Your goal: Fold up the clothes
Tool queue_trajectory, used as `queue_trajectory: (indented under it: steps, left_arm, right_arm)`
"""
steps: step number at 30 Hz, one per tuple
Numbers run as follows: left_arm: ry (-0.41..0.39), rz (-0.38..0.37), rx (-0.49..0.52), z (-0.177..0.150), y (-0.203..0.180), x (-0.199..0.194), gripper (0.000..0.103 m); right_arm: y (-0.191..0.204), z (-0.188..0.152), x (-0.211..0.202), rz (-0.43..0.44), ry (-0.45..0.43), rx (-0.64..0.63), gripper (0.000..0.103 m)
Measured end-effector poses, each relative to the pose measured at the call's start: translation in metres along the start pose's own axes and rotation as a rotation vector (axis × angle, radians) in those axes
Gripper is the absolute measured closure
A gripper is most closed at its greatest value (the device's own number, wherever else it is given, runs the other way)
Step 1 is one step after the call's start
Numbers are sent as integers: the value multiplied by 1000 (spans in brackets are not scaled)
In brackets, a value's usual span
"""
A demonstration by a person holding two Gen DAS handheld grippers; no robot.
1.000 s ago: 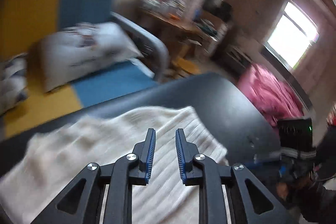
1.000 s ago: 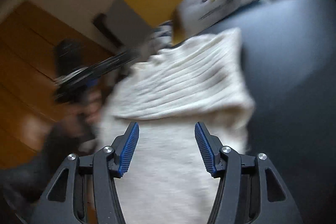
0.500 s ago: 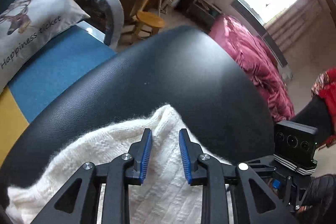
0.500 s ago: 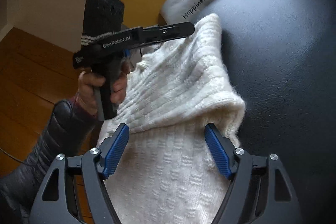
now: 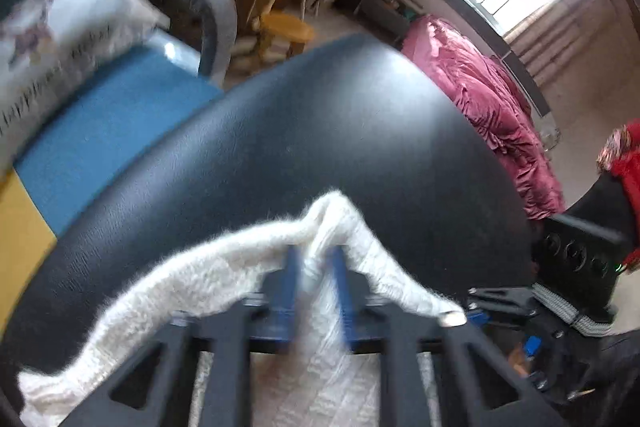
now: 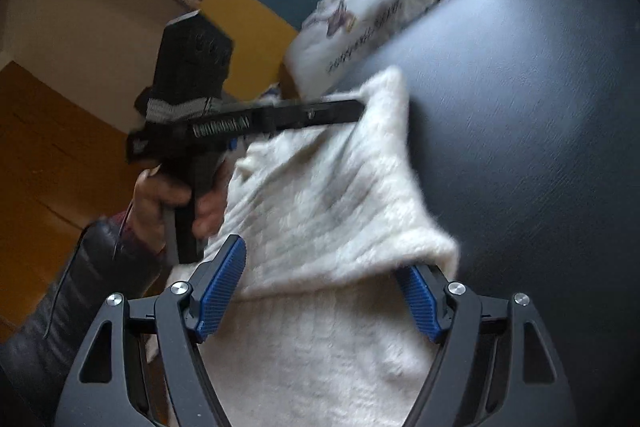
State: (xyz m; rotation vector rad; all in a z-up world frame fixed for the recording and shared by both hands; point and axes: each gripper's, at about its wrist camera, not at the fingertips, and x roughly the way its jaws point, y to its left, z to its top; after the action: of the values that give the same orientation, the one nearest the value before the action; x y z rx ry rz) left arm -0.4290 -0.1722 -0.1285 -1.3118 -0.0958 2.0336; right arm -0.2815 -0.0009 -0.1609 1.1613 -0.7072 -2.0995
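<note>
The left gripper (image 5: 314,267) has its blue pads pressed on a raised corner of the white knit sweater (image 6: 320,211), pinching it above the black bench (image 5: 320,131). The right gripper (image 6: 324,291) is spread wide, its pads either side of the sweater's folded edge, gripping nothing. The sweater lies on the bench toward 7 o'clock. Lettering on the left gripper's body and on the cushion (image 6: 360,27) at 12 o'clock is too blurred to read.
</note>
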Motion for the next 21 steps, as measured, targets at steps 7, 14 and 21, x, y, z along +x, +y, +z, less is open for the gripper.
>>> queue_trajectory:
  steps: [7,14,21]
  left_arm:
    - [-259,3,-50,-23,2,-38,100]
    - [-220,163,-165,-28,16,-18,99]
    - [-317,255,-156,-55,-5,-71,92]
  right_arm:
    - [16,-9,-1,-162,-49,-134,26]
    - [19,-10,-7,-214,-3,-93,26]
    - [48,1,-10,-165,5,-238,26]
